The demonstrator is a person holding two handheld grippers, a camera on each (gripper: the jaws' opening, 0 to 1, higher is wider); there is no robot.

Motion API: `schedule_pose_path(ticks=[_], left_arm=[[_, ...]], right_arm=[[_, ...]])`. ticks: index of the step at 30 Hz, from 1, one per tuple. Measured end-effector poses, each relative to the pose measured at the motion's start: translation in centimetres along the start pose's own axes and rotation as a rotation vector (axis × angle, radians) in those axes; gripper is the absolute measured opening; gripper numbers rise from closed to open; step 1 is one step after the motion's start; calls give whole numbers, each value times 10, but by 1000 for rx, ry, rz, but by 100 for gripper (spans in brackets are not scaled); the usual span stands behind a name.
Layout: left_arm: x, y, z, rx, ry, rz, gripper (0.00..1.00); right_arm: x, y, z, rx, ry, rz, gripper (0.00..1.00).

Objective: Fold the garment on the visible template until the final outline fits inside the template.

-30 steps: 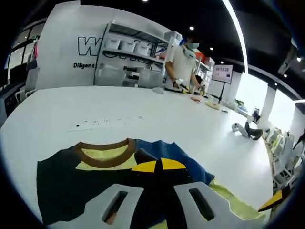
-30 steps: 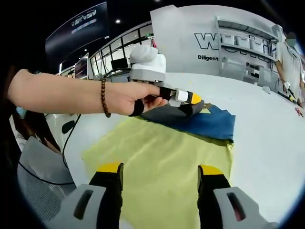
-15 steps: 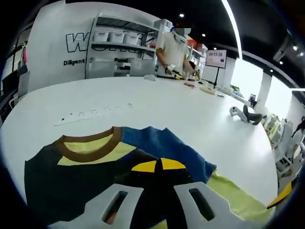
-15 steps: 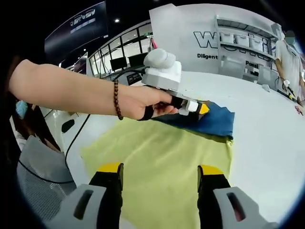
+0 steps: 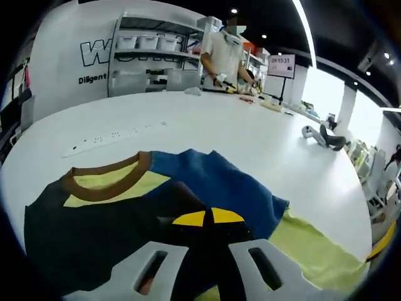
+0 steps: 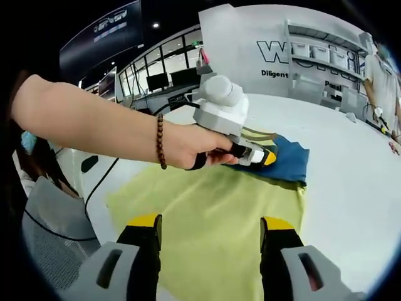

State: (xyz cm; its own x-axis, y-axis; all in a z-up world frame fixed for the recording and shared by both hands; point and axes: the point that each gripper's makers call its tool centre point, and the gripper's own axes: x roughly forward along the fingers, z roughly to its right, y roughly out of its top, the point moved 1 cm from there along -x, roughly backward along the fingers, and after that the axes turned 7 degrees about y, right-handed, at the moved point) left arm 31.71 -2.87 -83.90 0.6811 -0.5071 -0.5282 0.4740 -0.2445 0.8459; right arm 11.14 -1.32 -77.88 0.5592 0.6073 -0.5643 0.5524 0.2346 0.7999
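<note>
Lying on the white table point(image 5: 263, 144), the garment point(image 5: 125, 219) is pinched by the left gripper point(image 5: 208, 217), fingers clenched; the right gripper point(image 6: 212, 226) is held spread over the yellow template point(image 6: 213, 207)

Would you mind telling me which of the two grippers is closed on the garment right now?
The left gripper, whose yellow tips meet on the dark fabric of the garment. The right gripper is open above the yellow-green part.

On the white back wall point(image 5: 59, 69) at my ten o'clock in the left gripper view I read a large outlined "W" and "Diligent" beneath it. The small sign point(image 5: 282, 64) at one o'clock shows digits too blurred to read.
</note>
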Motion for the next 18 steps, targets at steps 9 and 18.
schedule_pose_path(ticks=[9, 18], left_arm=[[-6, 4, 2, 29, -42, 41, 0], [-31, 20, -15, -13, -57, 108, 19]], right_arm=[[-1, 0, 1, 1, -4, 2, 61], [2, 0, -4, 3, 11, 5, 61]])
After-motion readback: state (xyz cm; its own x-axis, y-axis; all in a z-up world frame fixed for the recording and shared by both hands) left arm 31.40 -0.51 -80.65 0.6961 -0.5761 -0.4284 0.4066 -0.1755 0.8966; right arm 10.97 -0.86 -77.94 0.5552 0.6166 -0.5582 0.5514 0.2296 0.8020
